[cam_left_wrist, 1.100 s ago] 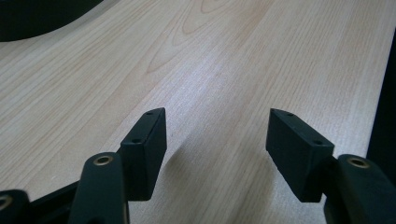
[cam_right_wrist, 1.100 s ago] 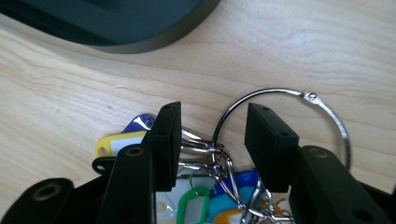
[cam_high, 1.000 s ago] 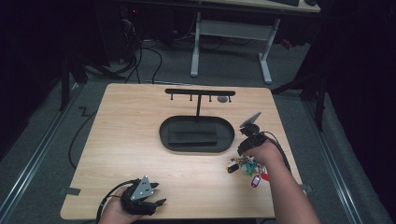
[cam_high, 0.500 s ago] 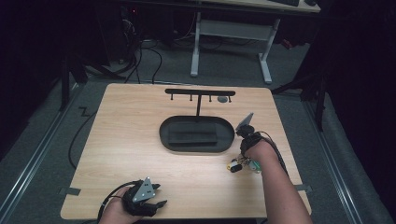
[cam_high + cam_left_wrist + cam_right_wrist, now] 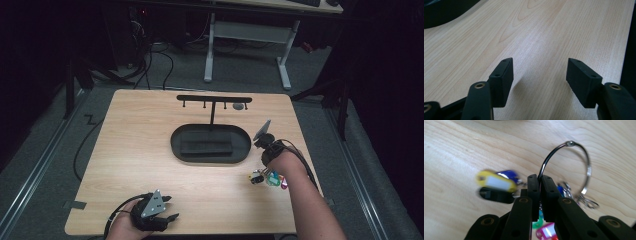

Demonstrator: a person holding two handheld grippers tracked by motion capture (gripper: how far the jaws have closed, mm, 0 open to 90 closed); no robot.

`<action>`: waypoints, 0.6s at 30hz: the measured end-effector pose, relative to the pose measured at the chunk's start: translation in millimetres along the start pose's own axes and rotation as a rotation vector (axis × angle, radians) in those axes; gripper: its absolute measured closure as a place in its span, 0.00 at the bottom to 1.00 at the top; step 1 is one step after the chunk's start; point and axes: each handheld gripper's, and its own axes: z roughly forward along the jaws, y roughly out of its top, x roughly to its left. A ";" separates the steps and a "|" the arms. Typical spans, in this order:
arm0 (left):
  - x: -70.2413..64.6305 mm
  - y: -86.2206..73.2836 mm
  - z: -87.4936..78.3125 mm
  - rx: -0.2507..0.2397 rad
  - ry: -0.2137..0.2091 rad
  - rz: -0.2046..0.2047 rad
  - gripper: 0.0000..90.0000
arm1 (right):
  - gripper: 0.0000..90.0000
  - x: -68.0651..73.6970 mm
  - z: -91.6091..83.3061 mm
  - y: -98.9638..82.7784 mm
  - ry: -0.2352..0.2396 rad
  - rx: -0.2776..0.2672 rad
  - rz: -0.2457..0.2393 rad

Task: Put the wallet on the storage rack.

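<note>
A metal key ring [image 5: 574,152] carries several coloured tags, among them a yellow one [image 5: 496,182]. My right gripper [image 5: 539,180] is shut on the ring's wire, and the tags hang blurred just above the wood. In the high view that gripper [image 5: 262,167] points down over the key bunch [image 5: 268,178] at the table's right side. My left gripper [image 5: 171,208] rests near the front edge, left of centre. Its jaws stand open in the left gripper view [image 5: 540,72], with bare wood between them.
A black stand with a hook bar [image 5: 214,99] rises from an oval black base tray [image 5: 210,150] at the table's middle. A small grey item [image 5: 239,106] hangs at the bar's right end. Cables trail on the floor around the table [image 5: 150,125].
The right gripper has closed on the key ring and risen slightly, drawing the tags together under it. The left gripper has kept still.
</note>
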 end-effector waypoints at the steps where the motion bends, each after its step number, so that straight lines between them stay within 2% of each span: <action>1: 0.2 -0.4 0.3 0.003 -0.001 0.000 0.43 | 0.97 -2.7 -5.6 -5.6 -0.005 -0.018 -0.010; 6: 1.8 -1.9 -0.2 0.002 0.007 -0.011 0.43 | 0.98 -6.1 -22.6 -16.2 -0.014 -0.045 -0.033; 7: 1.8 -2.0 -0.5 0.000 0.010 -0.013 0.43 | 0.98 -6.2 -36.2 -20.4 -0.024 -0.059 -0.038; 8: 2.0 -2.1 -0.8 -0.002 0.012 -0.014 0.43 | 0.98 -6.2 -36.2 -20.4 -0.024 -0.059 -0.038; 9: 2.2 -2.1 -0.9 -0.003 0.012 -0.015 0.43 | 0.98 -5.2 -46.3 -22.9 -0.035 -0.063 -0.033; 13: 2.7 -2.1 -0.2 0.001 0.013 -0.012 0.43 | 0.98 -5.7 -78.0 -30.2 -0.045 -0.090 -0.064; 14: 2.7 -2.1 -0.1 0.002 0.014 -0.012 0.43 | 0.98 -5.4 -92.5 -33.5 -0.040 -0.101 -0.070; 15: 2.8 -2.1 -0.2 0.001 0.015 -0.012 0.43 | 0.98 -5.4 -92.5 -33.5 -0.040 -0.101 -0.070; 16: 2.9 -2.1 -0.3 0.000 0.016 -0.013 0.43 | 0.98 -4.6 -99.3 -35.1 -0.035 -0.102 -0.062; 18: 3.1 -2.2 -0.9 -0.008 0.021 -0.015 0.43 | 0.98 -4.6 -111.6 -37.5 -0.025 -0.116 -0.077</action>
